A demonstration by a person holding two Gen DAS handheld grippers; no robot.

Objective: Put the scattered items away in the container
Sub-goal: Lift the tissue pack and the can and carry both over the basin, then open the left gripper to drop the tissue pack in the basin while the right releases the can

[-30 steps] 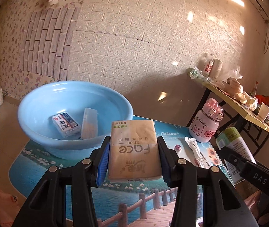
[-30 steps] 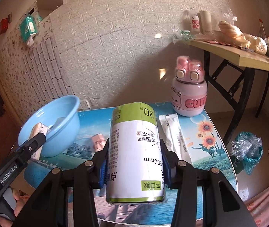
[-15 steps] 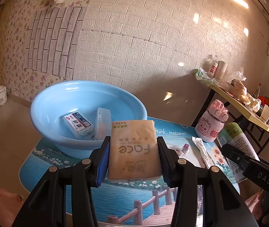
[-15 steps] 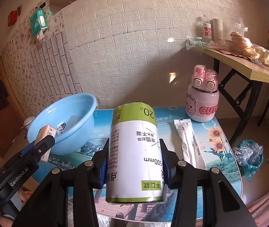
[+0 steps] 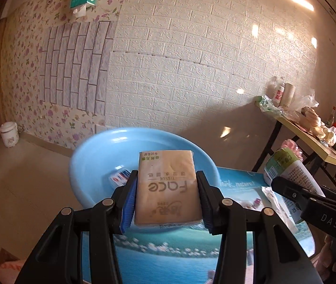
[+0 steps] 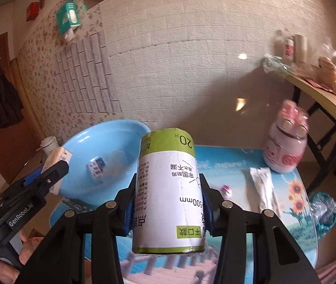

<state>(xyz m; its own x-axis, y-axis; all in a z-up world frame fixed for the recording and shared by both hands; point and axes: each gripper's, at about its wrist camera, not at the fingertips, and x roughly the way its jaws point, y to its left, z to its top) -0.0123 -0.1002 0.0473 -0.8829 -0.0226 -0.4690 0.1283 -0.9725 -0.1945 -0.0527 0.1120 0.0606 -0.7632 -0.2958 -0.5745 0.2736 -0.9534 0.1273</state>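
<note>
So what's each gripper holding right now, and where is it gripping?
Left gripper clamps the tissue pack by its long sides. Right gripper clamps the roll across its lower body.

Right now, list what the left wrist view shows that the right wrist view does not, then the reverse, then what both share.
Only the left wrist view: the left gripper shut on the tan tissue pack, seen face on with its print.

Only the right wrist view: the right gripper shut on the green-and-white roll from behind, a crumpled bag on the floor, a dark coat by the door.

Both: the blue basin holding a small box, the pink bottle, the long white packet, the scenic table mat.
</note>
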